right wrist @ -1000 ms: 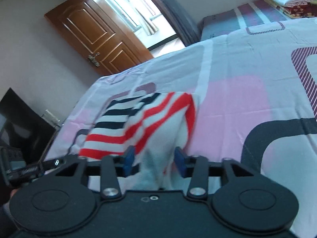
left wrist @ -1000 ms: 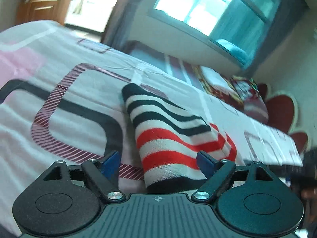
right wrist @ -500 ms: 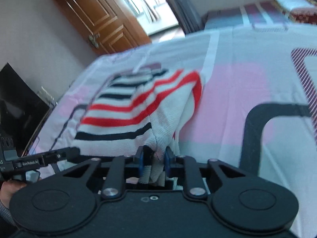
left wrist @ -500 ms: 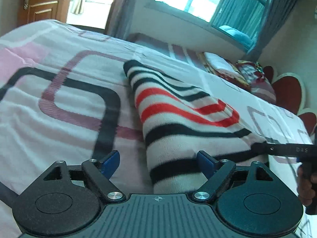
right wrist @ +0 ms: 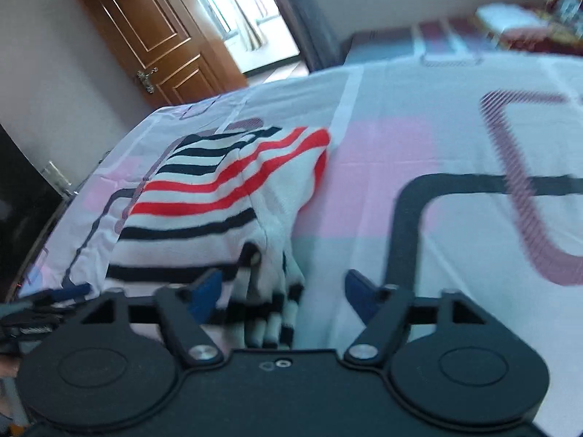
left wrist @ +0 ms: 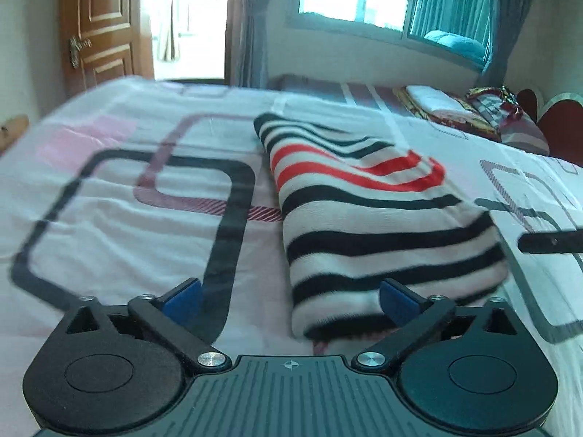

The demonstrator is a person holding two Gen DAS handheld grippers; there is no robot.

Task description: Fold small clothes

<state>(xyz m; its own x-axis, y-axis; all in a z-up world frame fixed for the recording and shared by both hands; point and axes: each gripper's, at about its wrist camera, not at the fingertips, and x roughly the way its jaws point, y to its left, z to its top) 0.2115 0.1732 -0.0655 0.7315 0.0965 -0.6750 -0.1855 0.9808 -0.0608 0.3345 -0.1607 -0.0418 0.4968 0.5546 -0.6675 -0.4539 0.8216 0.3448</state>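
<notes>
A white knit garment with black and red stripes lies folded on the bed sheet. My left gripper is open at its near left corner, the right finger over the garment's near edge. In the right wrist view the same garment lies to the left. My right gripper is open, its jaws either side of the garment's loose near corner, not holding it. The tip of the right gripper shows at the left wrist view's right edge.
The bed sheet is white with pink patches and black and maroon loops. A wooden door and a window stand beyond the bed. Folded bedding lies at the bed's far end. A dark screen stands left of the bed.
My right gripper was shut on the garment's corner half a second ago and has opened, letting it go. The garment now lies flatter. My left gripper stayed open and drew back a little.
</notes>
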